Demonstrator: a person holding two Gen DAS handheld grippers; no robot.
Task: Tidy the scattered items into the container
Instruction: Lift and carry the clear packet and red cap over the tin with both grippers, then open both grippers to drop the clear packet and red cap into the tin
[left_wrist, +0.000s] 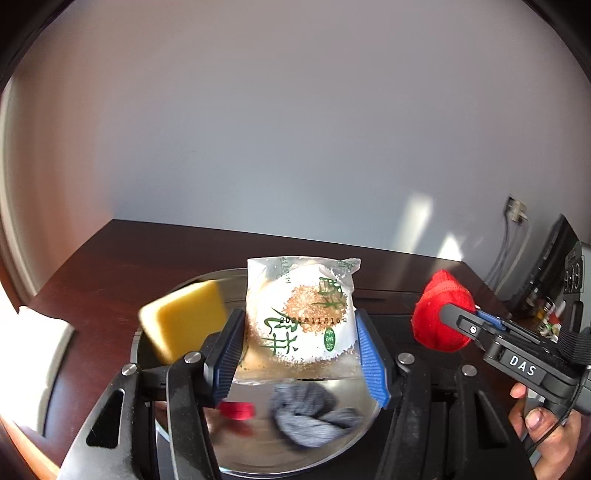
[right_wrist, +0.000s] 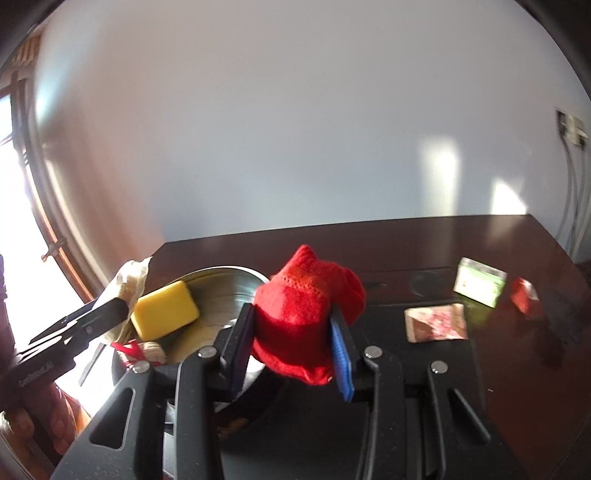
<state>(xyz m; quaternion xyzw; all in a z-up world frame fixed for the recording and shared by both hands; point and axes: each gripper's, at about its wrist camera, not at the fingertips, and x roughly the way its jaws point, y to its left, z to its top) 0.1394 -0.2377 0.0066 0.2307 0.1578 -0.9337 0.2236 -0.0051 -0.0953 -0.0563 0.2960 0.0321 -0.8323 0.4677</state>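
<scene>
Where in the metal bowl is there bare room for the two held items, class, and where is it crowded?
Bare metal shows along the bowl's far rim, right of the yellow sponge. The left side is crowded by the sponge; the near side holds the grey sock and a small red item.

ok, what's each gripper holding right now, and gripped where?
Left gripper: clear-wrapped pastry packet, pinched across its lower half by the side edges. Right gripper: bunched red knit cloth, clamped around its middle.
</scene>
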